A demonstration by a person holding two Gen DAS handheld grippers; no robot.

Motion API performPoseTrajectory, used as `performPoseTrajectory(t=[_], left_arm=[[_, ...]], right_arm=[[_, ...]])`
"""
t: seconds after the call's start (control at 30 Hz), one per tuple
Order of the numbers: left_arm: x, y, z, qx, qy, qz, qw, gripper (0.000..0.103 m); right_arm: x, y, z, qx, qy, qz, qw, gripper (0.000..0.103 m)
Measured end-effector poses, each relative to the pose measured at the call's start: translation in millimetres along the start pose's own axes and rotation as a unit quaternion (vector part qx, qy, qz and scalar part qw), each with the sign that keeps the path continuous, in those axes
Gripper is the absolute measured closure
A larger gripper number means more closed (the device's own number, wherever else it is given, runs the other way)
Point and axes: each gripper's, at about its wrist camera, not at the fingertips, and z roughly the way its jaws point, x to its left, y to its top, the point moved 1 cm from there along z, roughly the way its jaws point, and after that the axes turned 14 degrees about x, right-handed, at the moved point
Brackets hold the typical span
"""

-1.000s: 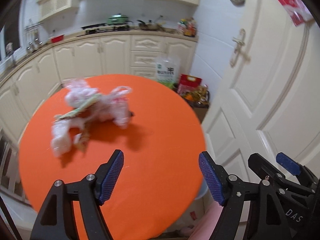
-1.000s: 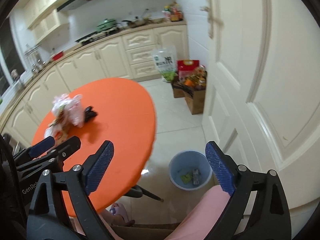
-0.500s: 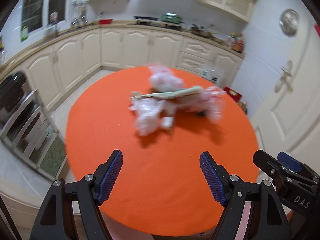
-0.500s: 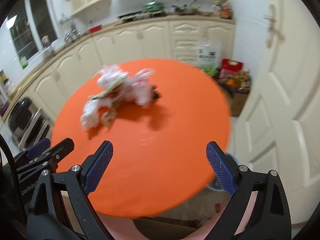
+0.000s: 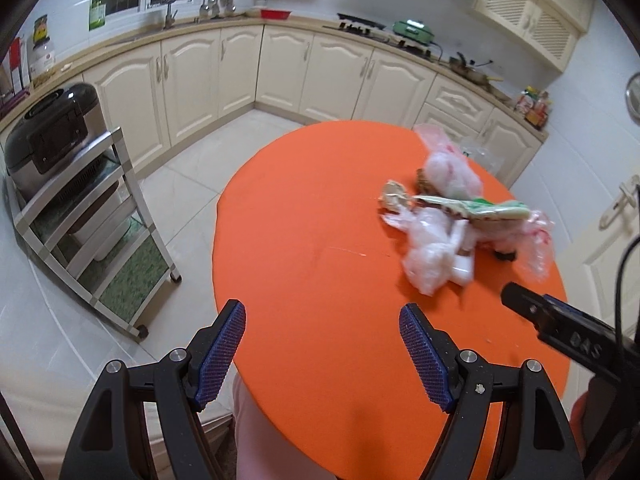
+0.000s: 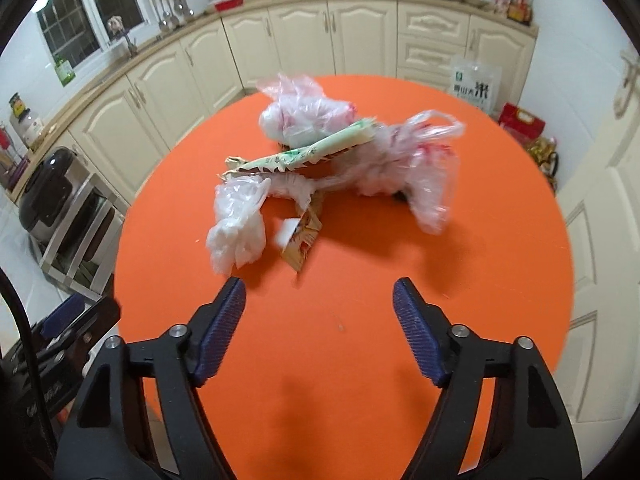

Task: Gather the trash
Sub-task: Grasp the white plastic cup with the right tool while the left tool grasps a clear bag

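Observation:
A heap of trash lies on a round orange table [image 6: 360, 340]: crumpled clear plastic bags [image 6: 236, 220], a long green-and-white wrapper [image 6: 308, 154] and a small torn paper packet [image 6: 300, 240]. In the left wrist view the heap [image 5: 436, 248] sits to the right, on the table [image 5: 312, 248]. My right gripper [image 6: 318, 332] is open and empty, a little short of the heap. My left gripper [image 5: 322, 350] is open and empty over the table's near left edge, well left of the heap.
Cream kitchen cabinets [image 5: 224, 68] run along the back. A metal rack [image 5: 80, 216] with a black cooker [image 5: 48, 128] stands on the floor at the left. A white door [image 6: 600, 200] is at the right, with bags [image 6: 520, 124] on the floor beside it.
Both grippers have swung to the left, away from the door and the floor bin, and now face the table. The right one has come closer to the heap. Both stay open.

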Motion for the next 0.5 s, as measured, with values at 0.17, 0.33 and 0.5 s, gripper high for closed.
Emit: performPoseTrajectory(t=[0.17,0.33,0.5], left_arm=[[11,30,28,0.021,-0.006,-0.009,0.9997,0.028],[16,46,48,0.032,-0.013,-0.018,0.9993,0.028],[8,59,58,0.035,-0.018,-0.012,0.9991,0.028]], right_arm=[[9,27,33,0.030,-0.002,-0.001,1.000,0.038],[15,42,58,0.055,-0.009,-0.007,0.998,0.055],[11,44,66,0.052,-0.006,-0.006,0.999,0.072]])
